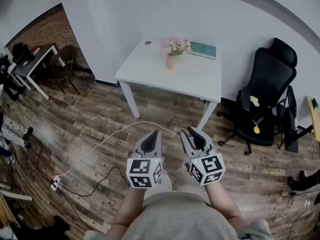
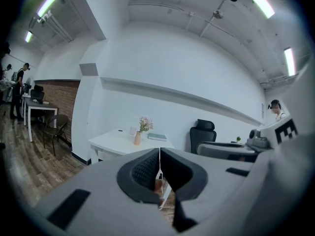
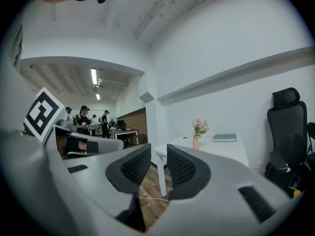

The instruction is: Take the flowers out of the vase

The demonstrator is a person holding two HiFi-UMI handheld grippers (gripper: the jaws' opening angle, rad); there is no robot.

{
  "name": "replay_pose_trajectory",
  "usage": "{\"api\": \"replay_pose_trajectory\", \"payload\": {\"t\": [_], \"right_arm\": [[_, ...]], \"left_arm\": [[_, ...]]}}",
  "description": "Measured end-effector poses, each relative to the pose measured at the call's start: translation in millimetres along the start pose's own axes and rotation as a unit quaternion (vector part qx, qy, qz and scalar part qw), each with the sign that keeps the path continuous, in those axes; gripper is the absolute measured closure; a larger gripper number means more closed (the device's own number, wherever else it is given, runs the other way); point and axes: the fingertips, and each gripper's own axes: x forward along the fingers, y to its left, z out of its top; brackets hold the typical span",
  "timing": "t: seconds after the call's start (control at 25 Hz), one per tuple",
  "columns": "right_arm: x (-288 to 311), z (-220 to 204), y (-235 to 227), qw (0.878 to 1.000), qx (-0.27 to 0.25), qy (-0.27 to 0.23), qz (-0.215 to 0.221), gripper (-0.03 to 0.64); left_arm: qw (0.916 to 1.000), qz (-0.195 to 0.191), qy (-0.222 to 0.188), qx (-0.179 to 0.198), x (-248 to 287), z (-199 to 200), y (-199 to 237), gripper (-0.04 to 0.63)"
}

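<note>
Pink vase (image 1: 170, 62) looks light. Left gripper (image 1: 154, 134) is closed, right gripper (image 1: 192, 131) open, both empty and well apart from it. Tugging the flowers (image 1: 178, 45) with the vase unsteadied could topple it.

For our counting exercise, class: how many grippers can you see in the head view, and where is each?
2. The left gripper, jaws together, is low in the middle above the wood floor; the right gripper, jaws apart, is right beside it. None appear hidden.

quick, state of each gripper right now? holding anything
Left gripper: closed, holding nothing.
Right gripper: open, holding nothing.
</note>
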Motion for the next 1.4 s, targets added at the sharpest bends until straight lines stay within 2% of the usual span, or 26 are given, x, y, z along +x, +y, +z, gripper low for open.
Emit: {"api": "replay_pose_trajectory", "payload": {"t": [0.6,1.4], "right_arm": [[132,21,-58,1.000,-0.006,-0.003,-0.015,0.505],[283,42,-120,0.998,-0.002,0.010,-0.063,0.499]], "left_arm": [[0.9999,-0.011,0.005,0.006,120,37,73,0.588],[0.9979,-0.056,0.030,0.007,261,79,161,0.588]]}}
